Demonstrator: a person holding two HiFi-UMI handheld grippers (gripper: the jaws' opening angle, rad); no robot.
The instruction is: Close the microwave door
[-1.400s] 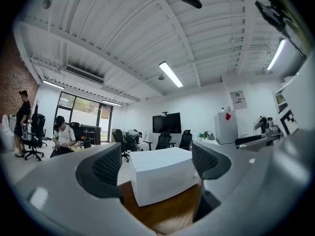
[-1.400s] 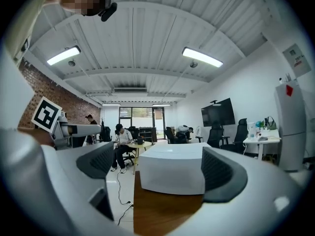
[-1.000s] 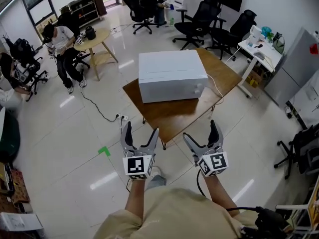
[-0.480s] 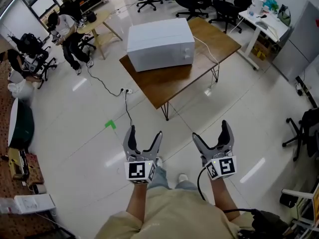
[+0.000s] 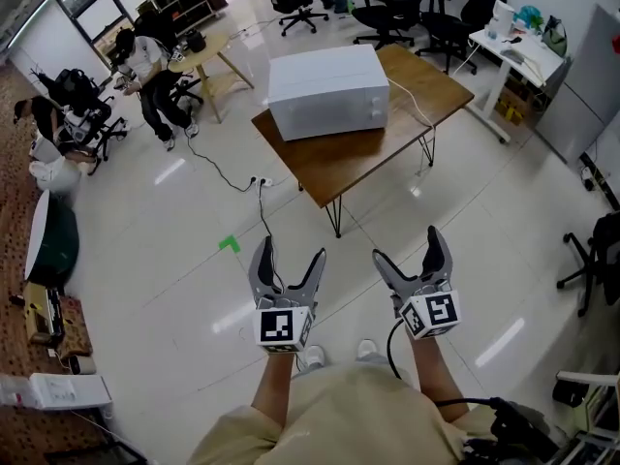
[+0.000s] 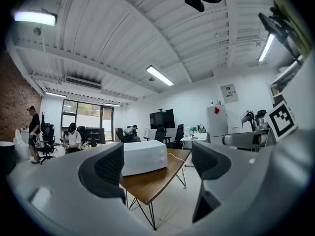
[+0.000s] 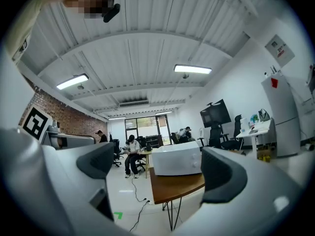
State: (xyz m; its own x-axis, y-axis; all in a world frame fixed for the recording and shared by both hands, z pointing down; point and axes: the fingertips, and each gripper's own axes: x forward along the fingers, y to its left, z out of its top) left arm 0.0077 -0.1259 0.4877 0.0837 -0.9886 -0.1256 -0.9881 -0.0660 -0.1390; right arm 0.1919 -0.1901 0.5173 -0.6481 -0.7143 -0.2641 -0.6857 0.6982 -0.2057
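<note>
A white microwave (image 5: 328, 91) stands on a brown wooden table (image 5: 387, 143) far ahead of me, its door flush with the front. It also shows between the jaws as the microwave (image 6: 143, 157) in the left gripper view and the microwave (image 7: 176, 161) in the right gripper view. My left gripper (image 5: 288, 258) is open with nothing between its fingers, held over the floor well short of the table. My right gripper (image 5: 411, 251) is likewise open and holds nothing, beside the left one.
Black cables (image 5: 260, 206) run across the glossy white floor to the table, near a green tape mark (image 5: 229, 244). People sit at a round table (image 5: 208, 56) at the back left. Office chairs (image 5: 402, 3) and a white desk (image 5: 513, 56) stand behind the wooden table.
Both grippers have drawn back from the table's front edge, which now lies farther off. Their jaws stayed open.
</note>
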